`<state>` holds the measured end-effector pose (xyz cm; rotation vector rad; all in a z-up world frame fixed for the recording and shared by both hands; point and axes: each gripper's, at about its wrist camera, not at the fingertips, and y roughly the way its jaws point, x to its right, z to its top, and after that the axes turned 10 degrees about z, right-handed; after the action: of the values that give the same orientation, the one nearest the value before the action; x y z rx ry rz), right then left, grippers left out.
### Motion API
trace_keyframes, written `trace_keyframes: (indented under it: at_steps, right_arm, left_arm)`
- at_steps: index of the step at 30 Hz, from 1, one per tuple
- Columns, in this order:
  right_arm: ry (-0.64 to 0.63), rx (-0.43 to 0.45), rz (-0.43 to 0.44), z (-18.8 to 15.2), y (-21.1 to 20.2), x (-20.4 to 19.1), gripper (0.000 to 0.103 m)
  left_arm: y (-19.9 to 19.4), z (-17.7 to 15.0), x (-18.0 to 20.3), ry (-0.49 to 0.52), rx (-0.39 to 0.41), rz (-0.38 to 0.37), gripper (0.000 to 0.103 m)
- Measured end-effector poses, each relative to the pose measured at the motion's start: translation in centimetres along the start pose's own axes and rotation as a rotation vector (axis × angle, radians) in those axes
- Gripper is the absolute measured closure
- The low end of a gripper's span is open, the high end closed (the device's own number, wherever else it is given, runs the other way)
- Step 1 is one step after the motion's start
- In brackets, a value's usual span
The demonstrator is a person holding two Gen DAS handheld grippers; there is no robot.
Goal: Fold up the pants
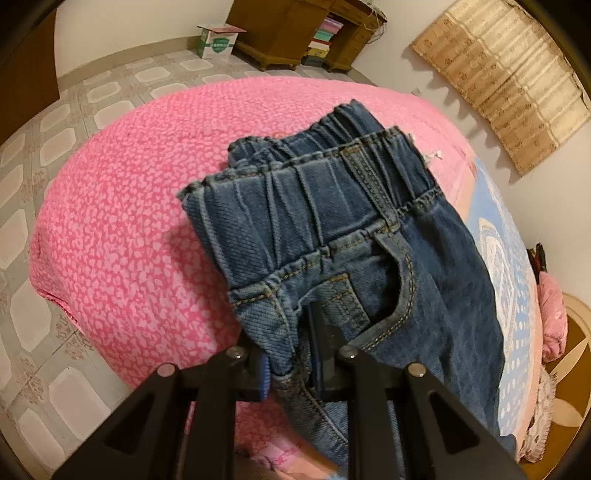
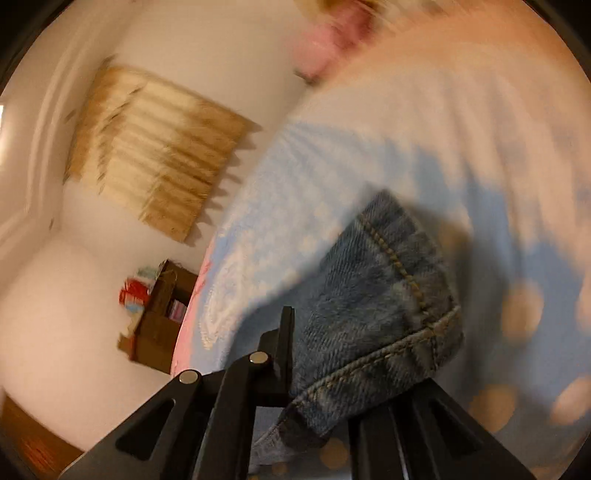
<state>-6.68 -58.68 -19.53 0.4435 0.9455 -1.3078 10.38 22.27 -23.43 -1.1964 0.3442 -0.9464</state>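
Quick count: one pair of jeans, two claws, the left claw and the right claw, one on each. One bed, one cardboard box upper left, one wooden desk, one wall hanging upper right.

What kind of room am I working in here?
Most likely a home bedroom: the jeans are held over a bed with a pink spread, a wooden desk stands by the wall on a tiled floor, and a curtain hangs nearby.
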Motion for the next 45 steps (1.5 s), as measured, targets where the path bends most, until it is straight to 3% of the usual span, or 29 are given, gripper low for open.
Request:
trace_keyframes:
  at_steps: [2,4,7,9,11,13,16,17,20,23,25,28,30,33,35,37,40,41,45]
  right_arm:
    - [-0.110,0.020,-0.010,0.6,-1.9,-2.1,0.099]
    - [-0.151,-0.014,-0.071,0.2,-2.4,-1.7,0.099]
    - [-0.022,-0.143,-0.188,-2.7,-1.3,4.2,0.098]
    - [0.044,-0.204,-0.242,-4.5,-0.6,7.4,0.091]
    - [0.162,-0.132,-0.150,-5.6,-2.5,9.4,0.088]
    - [0.268,-0.076,-0.134,-5.7,-4.2,10.4,0.080]
    - [0.292,0.057,-0.247,-4.4,-8.3,10.7,0.061]
    - [0.267,0.074,-0.288,-3.7,-9.1,10.2,0.059]
    - [0.084,0.036,-0.333,0.2,-8.8,6.8,0.059]
    - [-0.068,-0.052,-0.347,4.2,-5.2,3.9,0.058]
    - [-0.101,-0.112,-0.353,5.7,-2.6,3.9,0.058]
    - [-0.094,-0.215,-0.401,7.2,1.3,6.0,0.058]
    - [-0.050,-0.262,-0.425,7.5,3.8,7.5,0.058]
    - [0.023,-0.340,-0.384,6.1,6.5,10.2,0.059]
    - [-0.066,-0.369,-0.439,5.0,7.1,8.9,0.083]
    - [-0.199,-0.373,-0.504,4.2,7.3,6.6,0.083]
    - [-0.322,-0.342,-0.534,3.3,6.3,3.6,0.085]
    - [-0.336,-0.336,-0.527,3.1,6.0,3.1,0.090]
    - [-0.314,-0.257,-0.288,4.2,5.1,0.4,0.095]
  left_arm:
    - [0.0,0.0,0.5,0.011,0.003,0.012,0.082]
    - [0.0,0.0,0.8,0.015,0.005,0.021,0.082]
    - [-0.1,0.1,0.8,0.013,0.001,0.015,0.082]
    - [-0.3,0.1,0.9,0.007,-0.005,0.007,0.082]
    - [-0.7,0.2,0.7,-0.002,-0.012,0.002,0.082]
    - [-1.3,0.5,0.1,-0.006,-0.006,0.002,0.082]
    - [-2.7,0.9,0.2,0.025,0.024,0.008,0.082]
    - [-3.3,1.0,0.5,0.043,0.040,0.023,0.079]
    - [-5.2,0.8,1.3,0.083,0.108,0.075,0.078]
    - [-6.8,0.9,1.6,0.080,0.182,0.155,0.075]
    - [-8.3,1.6,1.2,0.043,0.245,0.186,0.076]
    - [-9.5,2.9,1.0,0.032,0.259,0.176,0.075]
    - [-10.0,3.5,2.3,0.092,0.273,0.181,0.074]
    - [-9.8,3.1,4.6,0.167,0.283,0.170,0.061]
    - [-8.9,2.2,5.8,0.197,0.261,0.147,0.060]
    - [-8.2,1.5,6.8,0.211,0.238,0.129,0.060]
    - [-7.4,0.6,8.3,0.214,0.209,0.088,0.060]
    - [-7.0,0.4,8.7,0.215,0.196,0.071,0.060]
    - [-6.4,-0.5,10.8,0.251,0.204,0.084,0.060]
